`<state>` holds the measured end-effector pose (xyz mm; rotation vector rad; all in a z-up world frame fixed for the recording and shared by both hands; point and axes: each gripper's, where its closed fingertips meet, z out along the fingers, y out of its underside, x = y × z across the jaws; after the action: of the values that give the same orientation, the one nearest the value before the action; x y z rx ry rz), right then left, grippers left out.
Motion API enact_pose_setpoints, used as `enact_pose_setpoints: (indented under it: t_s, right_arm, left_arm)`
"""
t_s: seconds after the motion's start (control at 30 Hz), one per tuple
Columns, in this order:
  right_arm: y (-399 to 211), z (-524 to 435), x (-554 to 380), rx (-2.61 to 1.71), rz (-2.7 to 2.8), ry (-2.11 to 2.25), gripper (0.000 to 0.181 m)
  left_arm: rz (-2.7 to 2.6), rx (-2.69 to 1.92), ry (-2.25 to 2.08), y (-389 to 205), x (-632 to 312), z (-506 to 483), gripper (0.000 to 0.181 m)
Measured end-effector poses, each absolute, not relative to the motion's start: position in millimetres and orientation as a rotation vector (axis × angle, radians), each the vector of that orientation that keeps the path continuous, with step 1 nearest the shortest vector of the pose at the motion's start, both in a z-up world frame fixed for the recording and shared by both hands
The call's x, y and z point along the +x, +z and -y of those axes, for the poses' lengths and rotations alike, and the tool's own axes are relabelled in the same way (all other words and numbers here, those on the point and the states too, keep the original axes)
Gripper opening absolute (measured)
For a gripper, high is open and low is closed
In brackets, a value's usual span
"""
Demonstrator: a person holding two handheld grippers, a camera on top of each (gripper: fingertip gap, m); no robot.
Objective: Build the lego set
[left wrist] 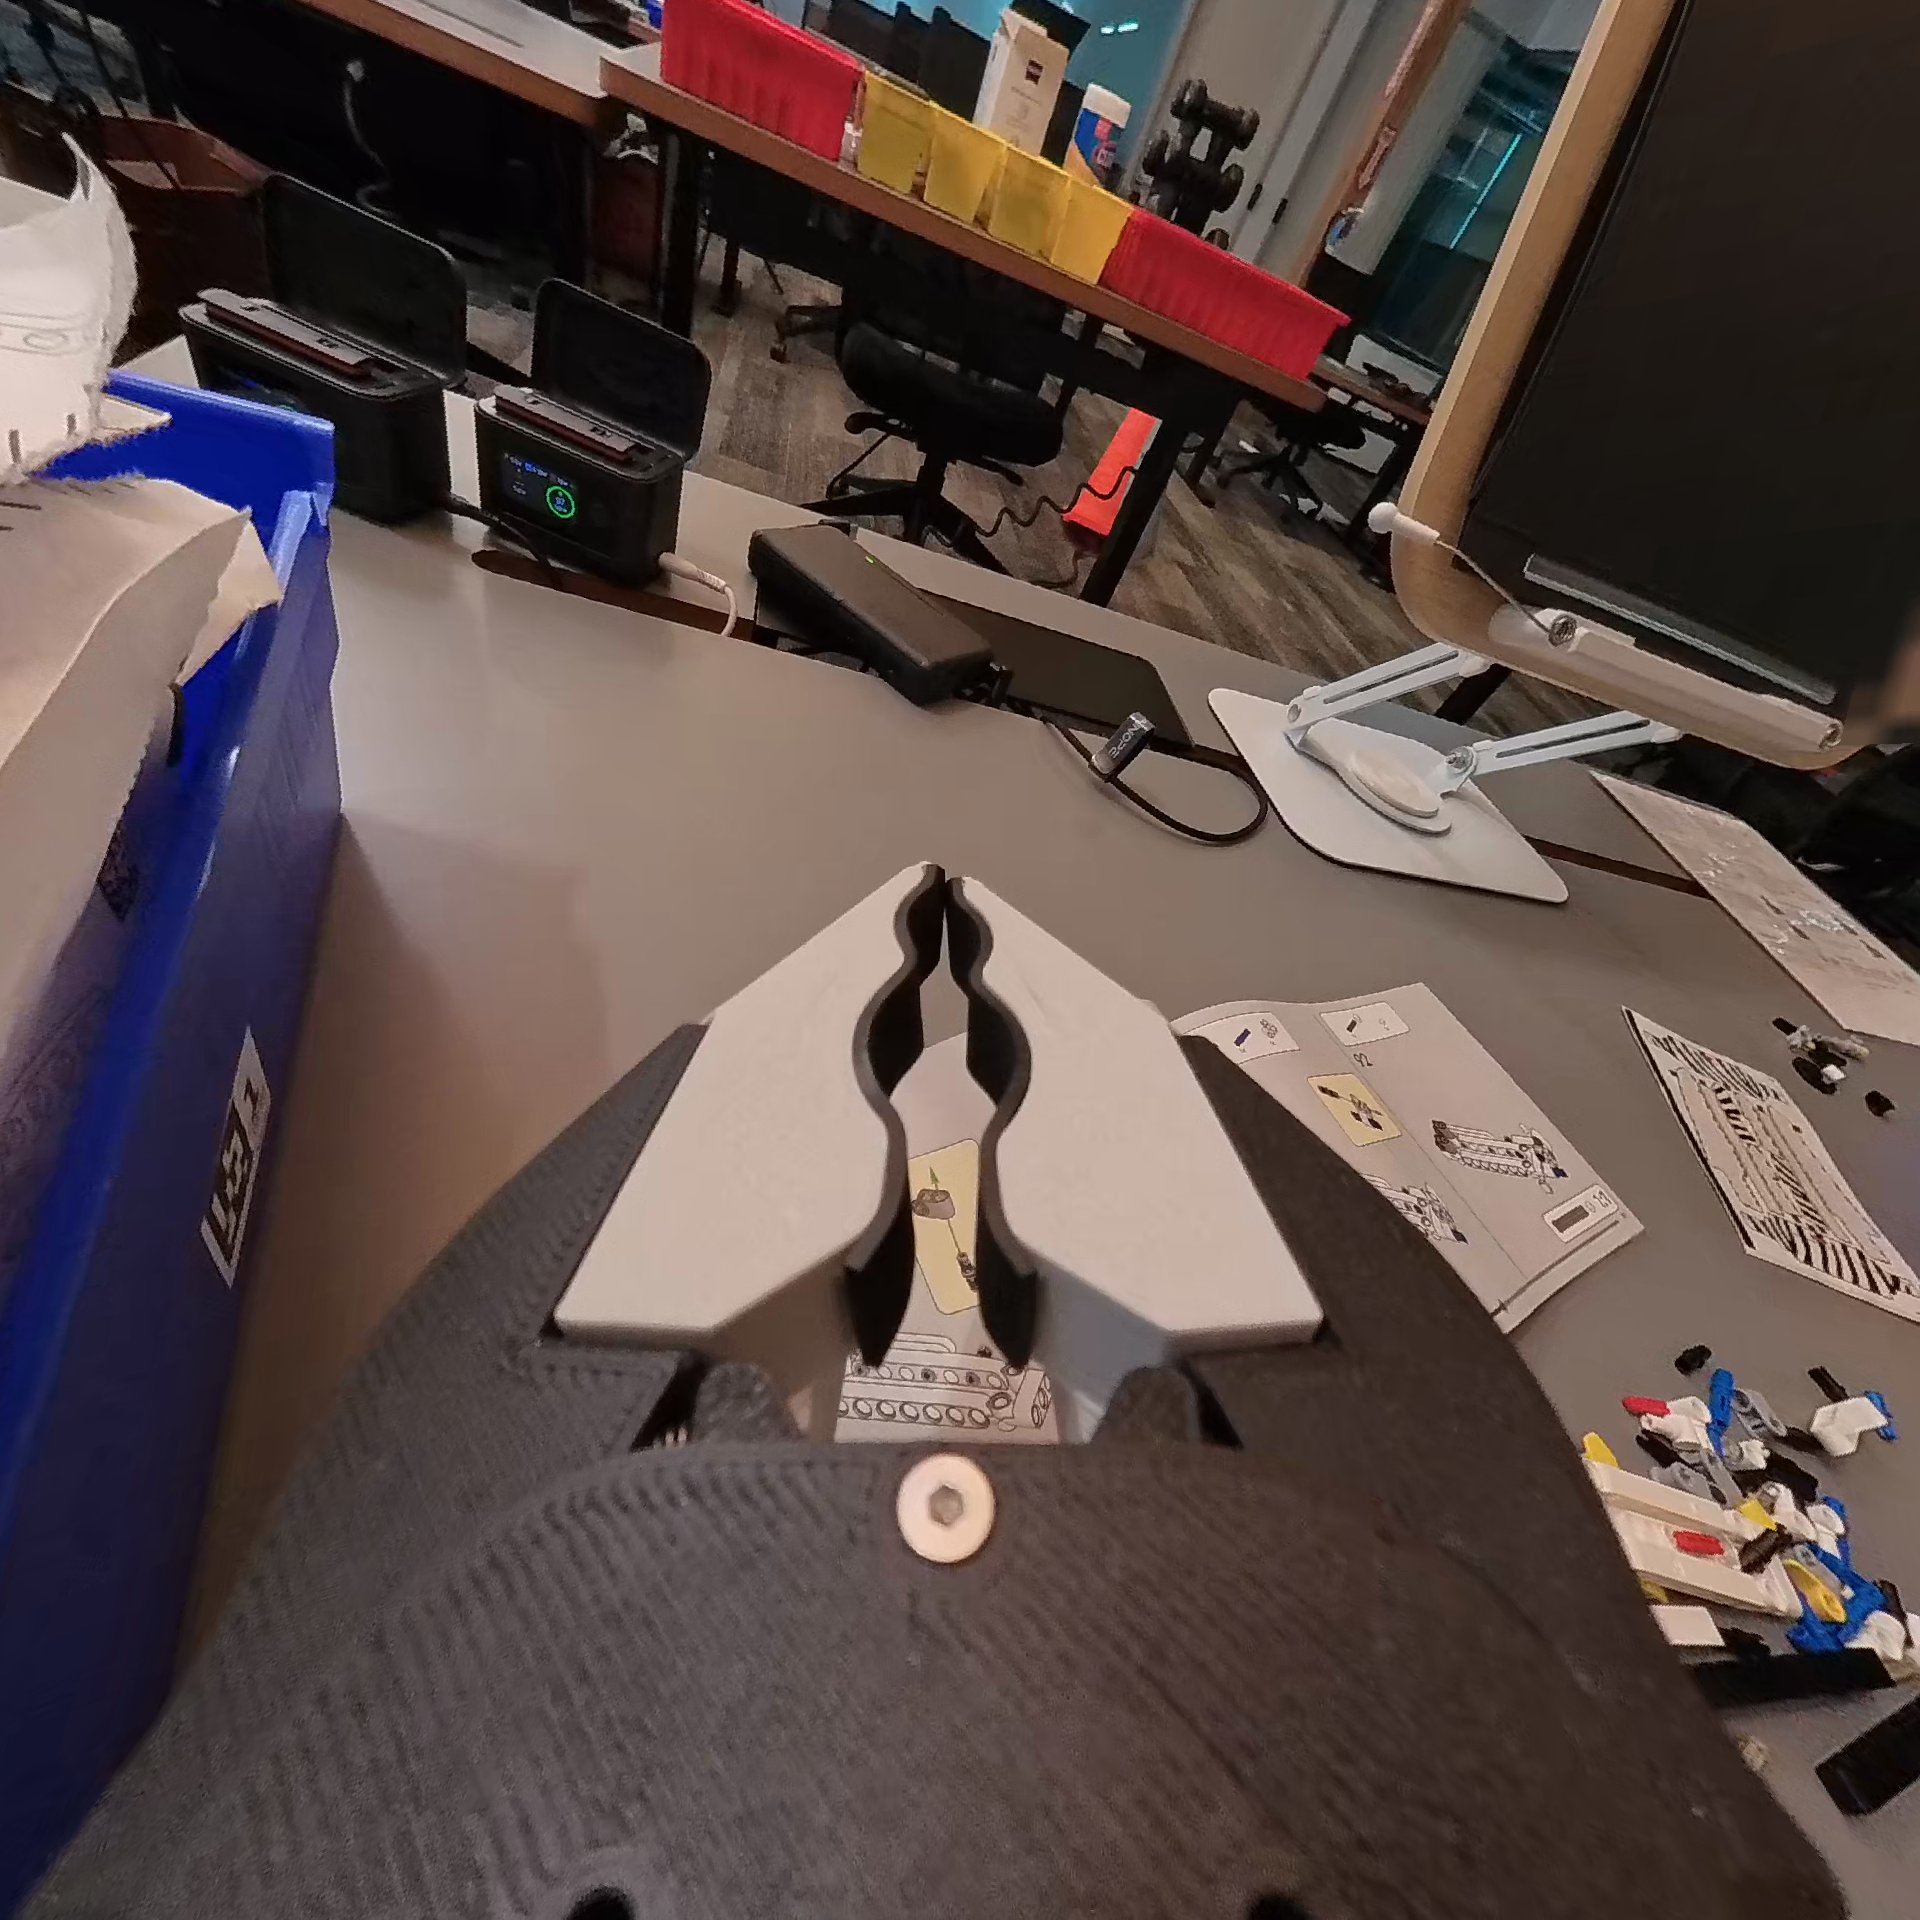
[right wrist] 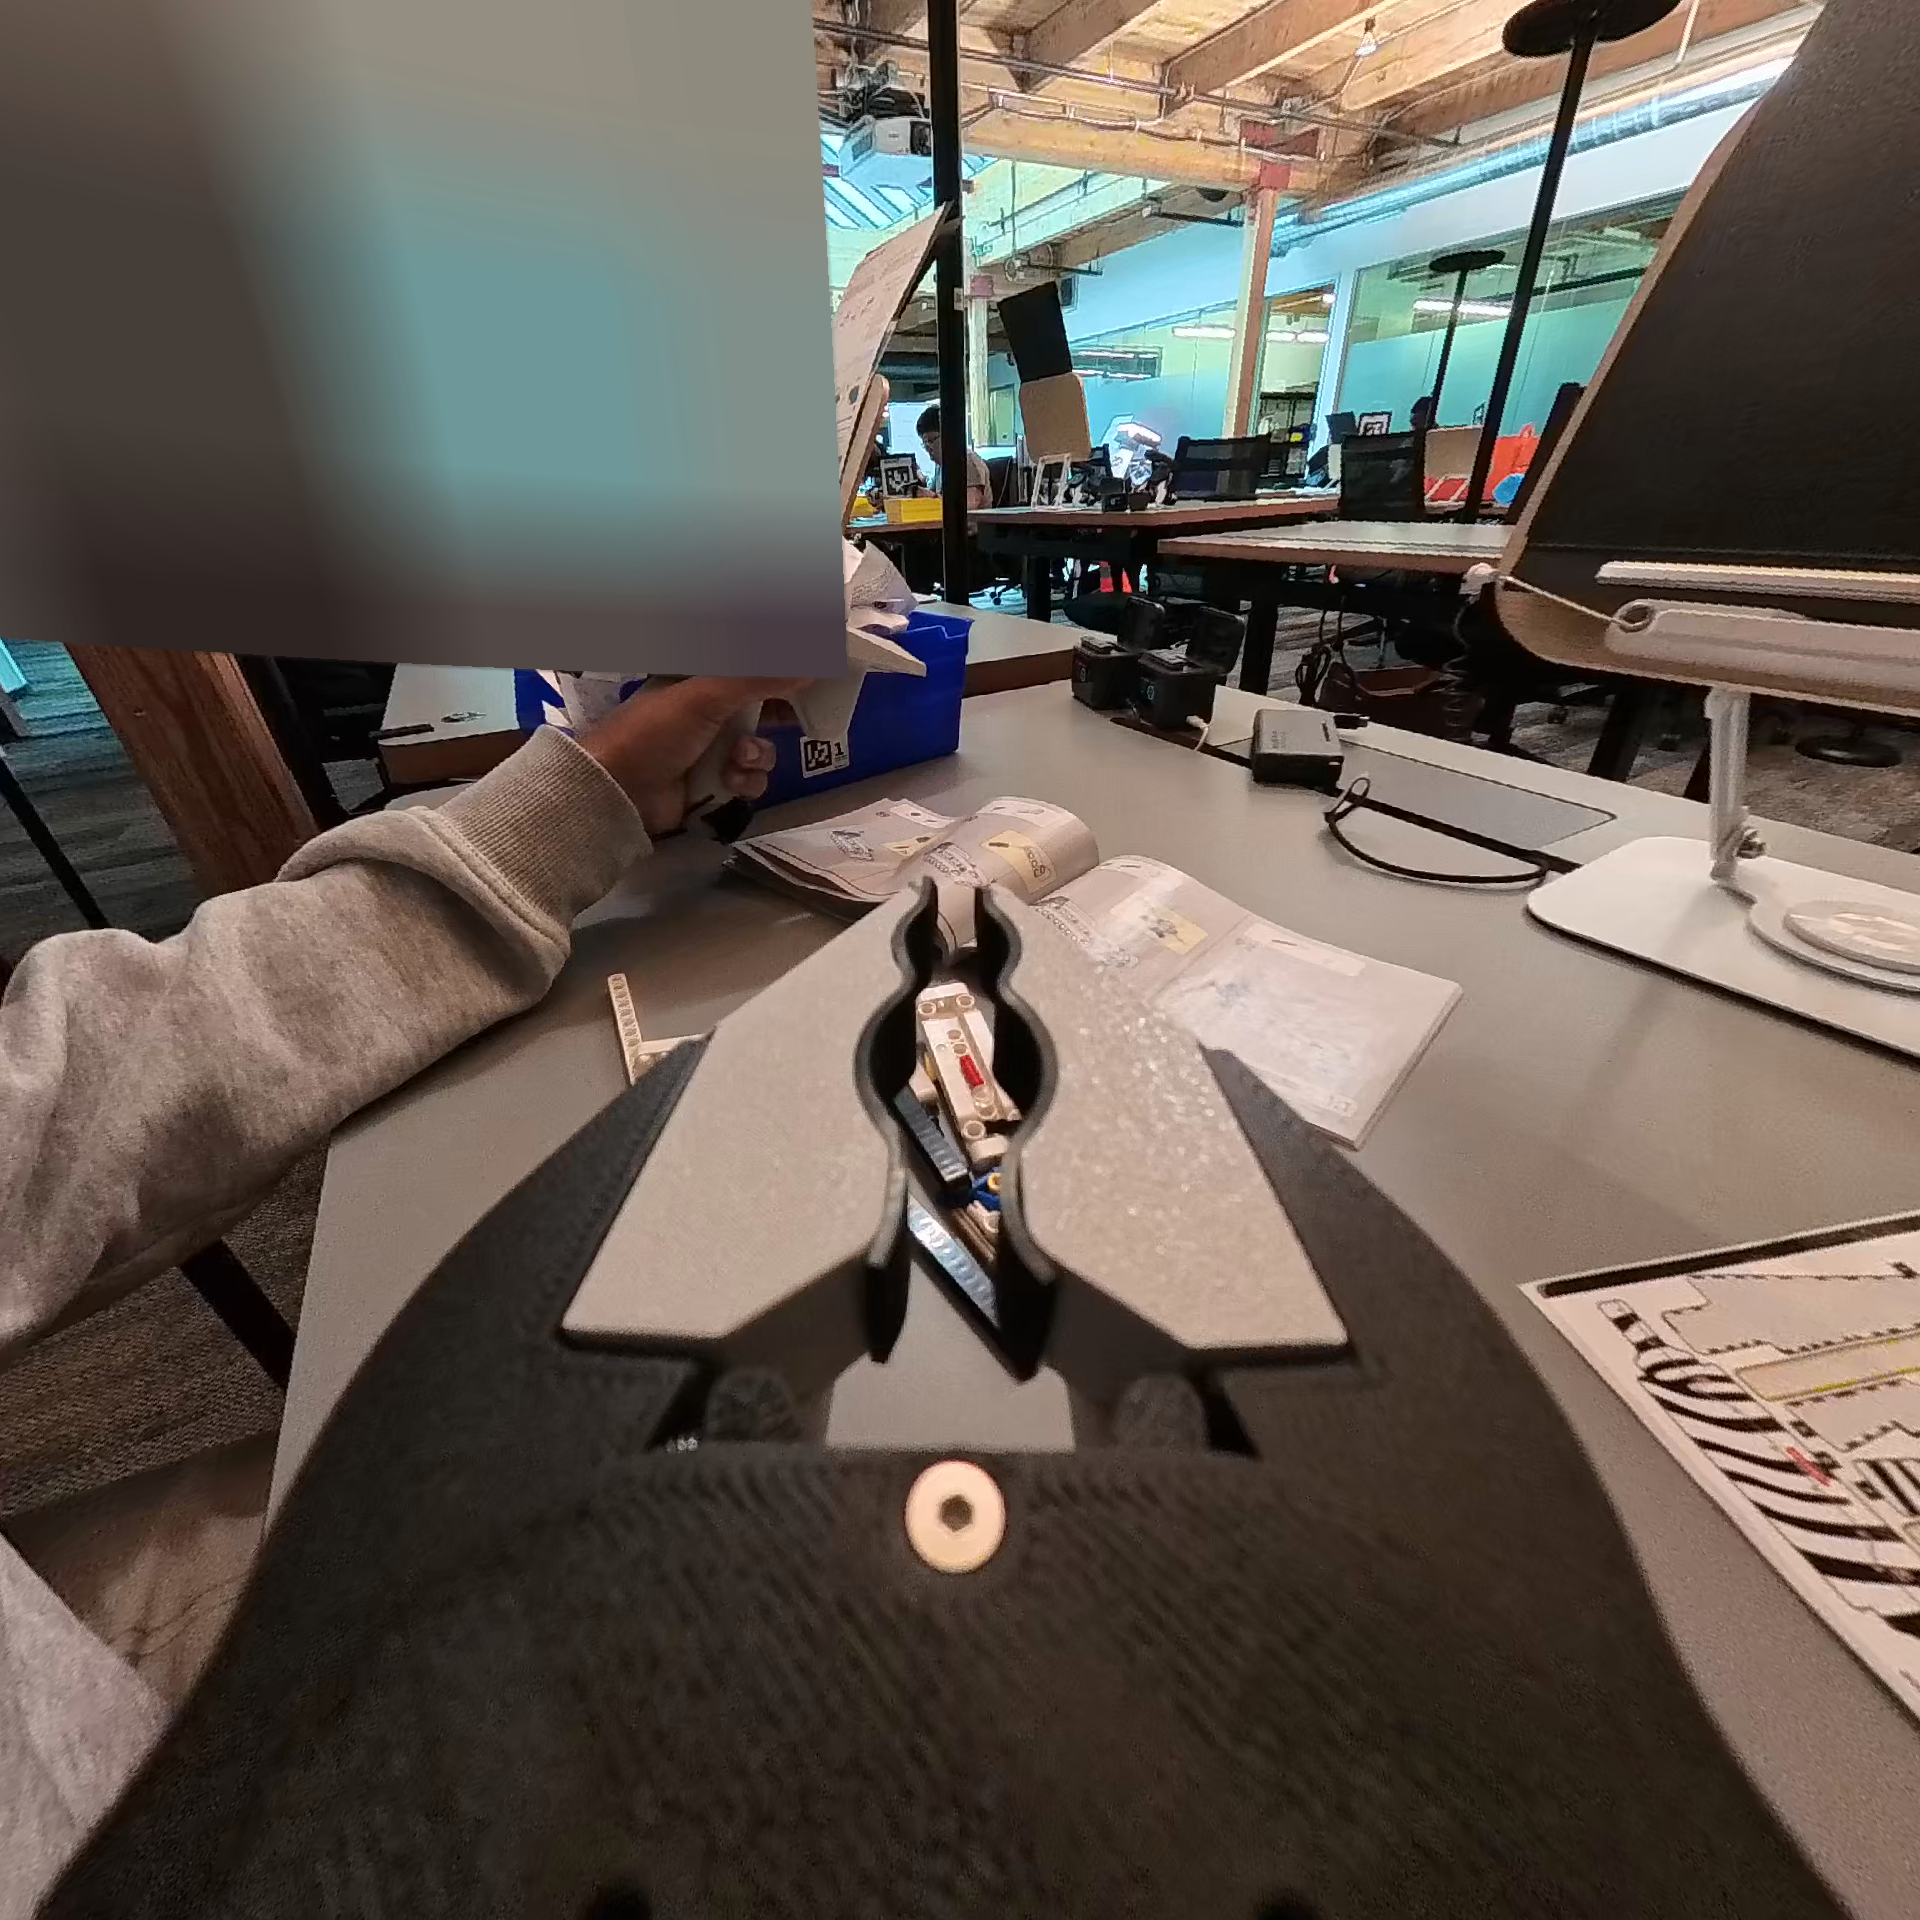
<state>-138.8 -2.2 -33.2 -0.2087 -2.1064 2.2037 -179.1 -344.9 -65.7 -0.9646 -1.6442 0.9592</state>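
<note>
Left gripper (left wrist: 943, 883) hangs over the instruction booklet (left wrist: 1455, 1132), jaws closed on nothing. Right gripper (right wrist: 958, 904) hovers above the lego model (right wrist: 961, 1060), jaws almost closed, empty.

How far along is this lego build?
Partly done: a white assembly lies built on the table. Both the left gripper and right gripper look nearly closed, empty. Left: many loose pieces; the instruction booklet lies open.

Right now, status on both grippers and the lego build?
Left gripper shut, empty, over the instruction booklet. Right gripper nearly shut, empty, above the half-built lego model. Loose pieces beside the model; table ahead clear.
</note>
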Motion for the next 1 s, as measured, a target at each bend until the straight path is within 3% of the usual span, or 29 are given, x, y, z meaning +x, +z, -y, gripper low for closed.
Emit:
enact_pose_setpoints:
  t_s: [1.0]
  right_arm:
    - [-35.4, 3.2, -138.8, -0.206, 2.121, 2.196, 0.004]
  left_arm:
    - [1.65, -0.914, 1.143, -51.0, -171.8, 358.8, 0.0]
